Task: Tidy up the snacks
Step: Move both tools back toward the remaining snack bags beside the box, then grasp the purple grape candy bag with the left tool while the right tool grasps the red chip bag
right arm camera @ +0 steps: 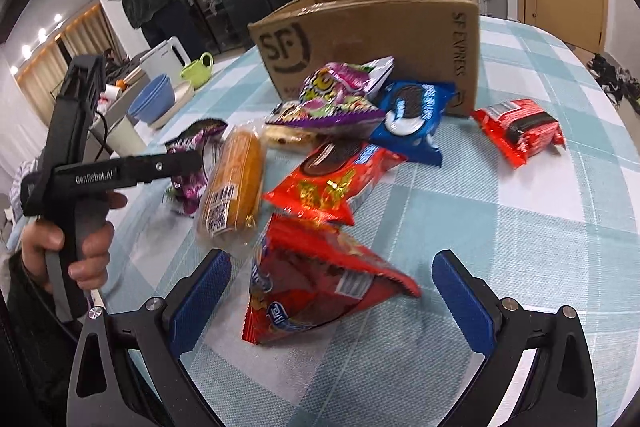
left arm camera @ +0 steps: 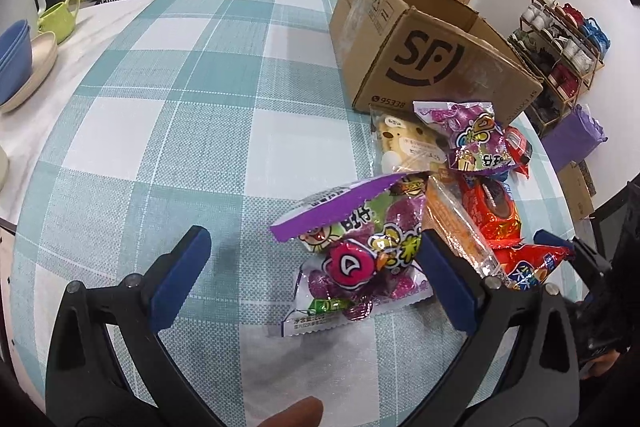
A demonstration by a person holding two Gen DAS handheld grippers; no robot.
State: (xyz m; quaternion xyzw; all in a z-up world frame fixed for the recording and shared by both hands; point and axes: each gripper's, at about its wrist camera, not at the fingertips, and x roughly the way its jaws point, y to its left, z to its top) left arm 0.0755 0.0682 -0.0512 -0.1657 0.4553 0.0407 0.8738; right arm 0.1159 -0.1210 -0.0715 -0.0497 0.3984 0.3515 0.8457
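Holding both claws wide over the checked tablecloth [left arm camera: 168, 131], we list:

1. Left gripper [left arm camera: 316, 267]: jaws spread, nothing clamped; the purple candy bag [left arm camera: 352, 259] lies between the blue pads [left arm camera: 180, 279], nearer the right one.
2. Right gripper [right arm camera: 332, 291]: jaws spread, nothing clamped; a red snack bag [right arm camera: 316, 291] lies between them on the cloth, blurred.
3. Snack pile, near the cardboard box [right arm camera: 372, 39]: orange-wrapped cake [right arm camera: 236, 179], red cookie pack [right arm camera: 332, 183], blue cookie pack [right arm camera: 416, 115], a second purple bag [right arm camera: 344, 95].
4. One red packet [right arm camera: 520, 131] apart, to the right of the box.
5. Box: open-topped, upright, contents not visible.
6. Table edge: blue bowls [left arm camera: 14, 55], green cup [left arm camera: 62, 17].
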